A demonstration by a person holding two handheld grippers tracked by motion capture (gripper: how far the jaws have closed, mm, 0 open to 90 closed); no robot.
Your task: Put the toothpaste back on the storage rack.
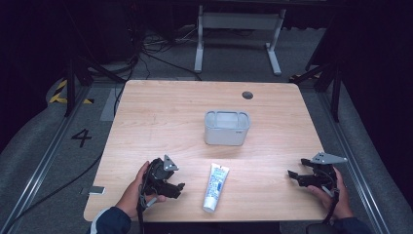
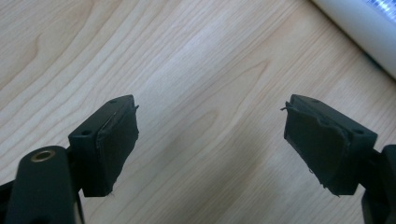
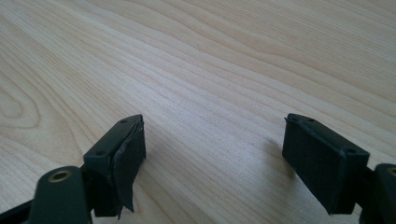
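A white toothpaste tube [image 1: 215, 187] with blue print lies flat near the table's front edge, cap end toward the person. Behind it, mid-table, stands a grey open-topped container [image 1: 227, 127]. My left gripper [image 1: 178, 189] rests low at the front left, just left of the tube, jaws wide apart over bare wood [image 2: 210, 135]; an edge of the tube [image 2: 359, 23] crosses the top right corner of the left gripper view. My right gripper [image 1: 293, 176] sits at the front right, open, with only wood between its jaws [image 3: 212, 144].
The wooden table [image 1: 160, 117] has a dark round grommet [image 1: 247, 95] near its back edge. A small grey object [image 1: 96, 190] lies off the table's front left corner. Beyond the table are cables and a white stand's legs [image 1: 237, 39] on the floor.
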